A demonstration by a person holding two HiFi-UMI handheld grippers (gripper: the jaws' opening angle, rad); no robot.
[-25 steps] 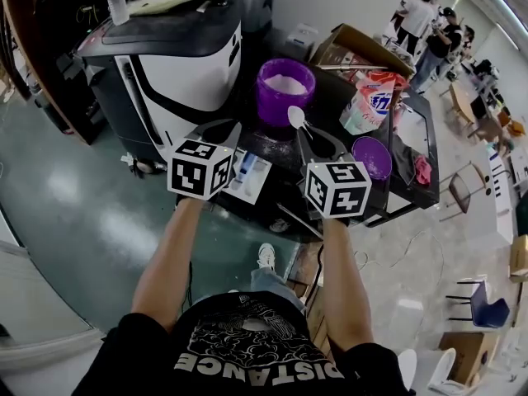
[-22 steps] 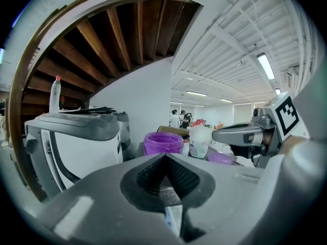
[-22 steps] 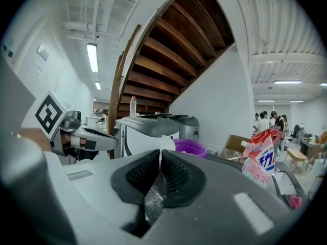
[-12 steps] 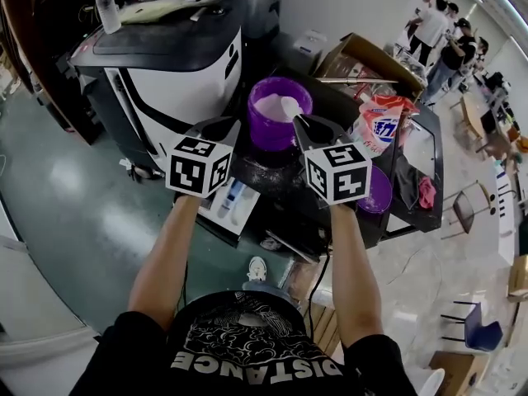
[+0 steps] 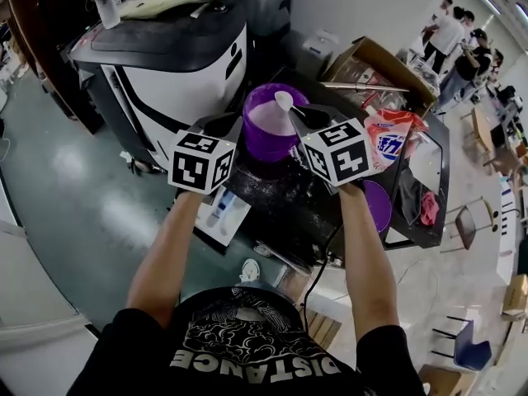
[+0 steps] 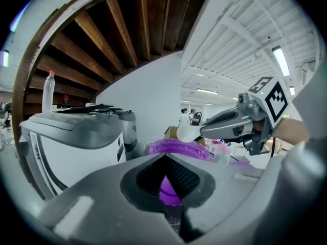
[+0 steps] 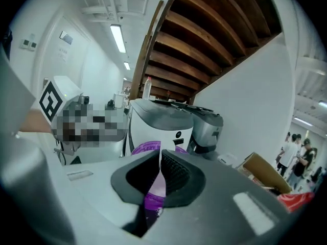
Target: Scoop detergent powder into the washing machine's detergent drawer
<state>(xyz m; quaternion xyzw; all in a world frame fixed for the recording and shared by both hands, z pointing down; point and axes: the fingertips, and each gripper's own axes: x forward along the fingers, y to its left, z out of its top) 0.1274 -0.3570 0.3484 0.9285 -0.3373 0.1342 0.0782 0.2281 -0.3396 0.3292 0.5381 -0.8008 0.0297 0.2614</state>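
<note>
A purple bucket (image 5: 262, 129) of white detergent powder stands on a dark worktop beside the washing machine (image 5: 177, 64). My right gripper (image 5: 300, 115) is shut on the handle of a white spoon (image 5: 284, 100), whose bowl hovers over the bucket's right rim. The left gripper view shows that spoon (image 6: 186, 133) above the bucket (image 6: 176, 148). My left gripper (image 5: 219, 127) is shut and holds nothing, just left of the bucket. The open detergent drawer (image 5: 221, 213), white with blue, lies below it, partly hidden by the marker cube.
A red and white detergent bag (image 5: 393, 143) and a purple lid (image 5: 380, 205) sit right of my right arm. A cardboard box (image 5: 386, 59) is behind them. A bottle (image 5: 103, 0) stands on the washer. Several people stand at the far right.
My right gripper has carried the spoon up and left, from beside the bucket to over its rim. The left gripper has hardly moved.
</note>
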